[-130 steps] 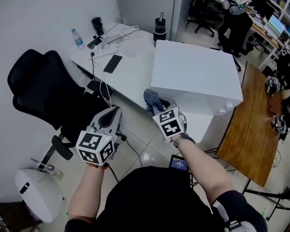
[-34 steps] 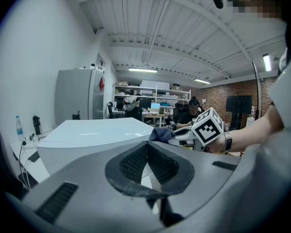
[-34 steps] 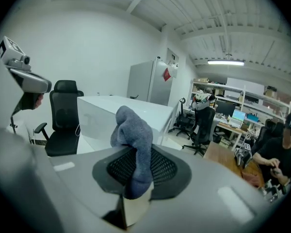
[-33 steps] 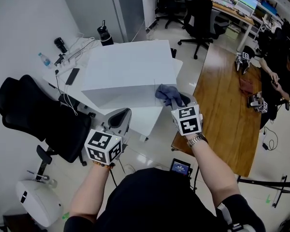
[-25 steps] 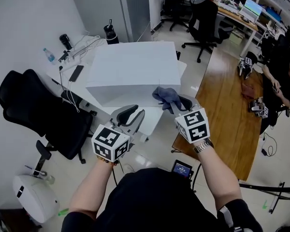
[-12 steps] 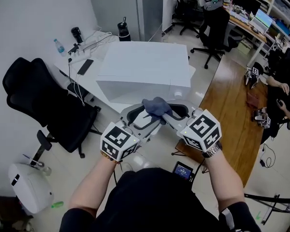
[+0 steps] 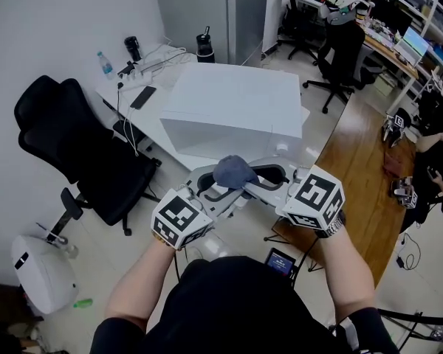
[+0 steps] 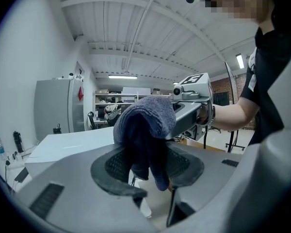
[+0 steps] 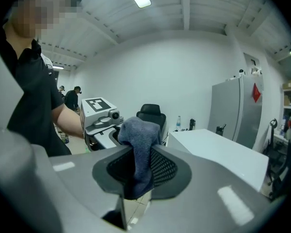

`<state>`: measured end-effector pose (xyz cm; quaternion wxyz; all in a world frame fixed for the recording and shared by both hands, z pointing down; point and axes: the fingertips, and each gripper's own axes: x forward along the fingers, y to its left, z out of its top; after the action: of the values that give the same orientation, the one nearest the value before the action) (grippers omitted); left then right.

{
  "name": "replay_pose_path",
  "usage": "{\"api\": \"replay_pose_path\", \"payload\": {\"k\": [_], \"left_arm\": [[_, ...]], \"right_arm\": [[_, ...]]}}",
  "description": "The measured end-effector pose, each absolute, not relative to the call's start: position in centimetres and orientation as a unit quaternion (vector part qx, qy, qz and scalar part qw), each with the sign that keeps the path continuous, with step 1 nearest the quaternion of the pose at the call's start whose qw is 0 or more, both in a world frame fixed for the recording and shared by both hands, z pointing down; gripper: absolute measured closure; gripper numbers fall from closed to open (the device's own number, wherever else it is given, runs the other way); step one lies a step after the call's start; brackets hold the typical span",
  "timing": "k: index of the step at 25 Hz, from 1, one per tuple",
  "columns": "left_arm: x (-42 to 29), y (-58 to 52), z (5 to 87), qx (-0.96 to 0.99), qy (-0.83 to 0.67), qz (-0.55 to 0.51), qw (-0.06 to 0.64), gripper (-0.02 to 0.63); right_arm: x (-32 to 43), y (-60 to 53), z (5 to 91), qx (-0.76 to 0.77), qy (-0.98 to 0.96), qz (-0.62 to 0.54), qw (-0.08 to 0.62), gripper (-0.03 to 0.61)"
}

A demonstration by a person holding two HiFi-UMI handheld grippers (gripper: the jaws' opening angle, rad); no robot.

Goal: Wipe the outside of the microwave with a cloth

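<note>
- The cloth, bunched into a wad, is now taken on its left by the left gripper. Its jaws have just been closing, and its pads seem to press on the wad.
- A second ago only the right gripper carried it. Now both meet mid-air, and the right jaws stay pinched on the cloth.
- The microwave stands just beyond, untouched. This reads as a handover or regrip, with wiping paused.
</note>
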<state>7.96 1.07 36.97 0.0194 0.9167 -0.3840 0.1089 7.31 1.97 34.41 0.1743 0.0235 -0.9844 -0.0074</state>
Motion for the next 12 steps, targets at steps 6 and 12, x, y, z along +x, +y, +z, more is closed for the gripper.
{"api": "replay_pose_path", "payload": {"k": [6,12], "left_arm": [[6.2,1.4,36.7,0.899,-0.425,0.104,0.015,0.506],[1.0,1.0,37.2,0.86,-0.501,0.097,0.026,0.514]], "right_arm": [[6.2,2.1,33.9,0.025,-0.987,-0.011,0.159,0.487],[3.9,1.4,34.3,0.047,-0.986,-0.026,0.158,0.46]]}}
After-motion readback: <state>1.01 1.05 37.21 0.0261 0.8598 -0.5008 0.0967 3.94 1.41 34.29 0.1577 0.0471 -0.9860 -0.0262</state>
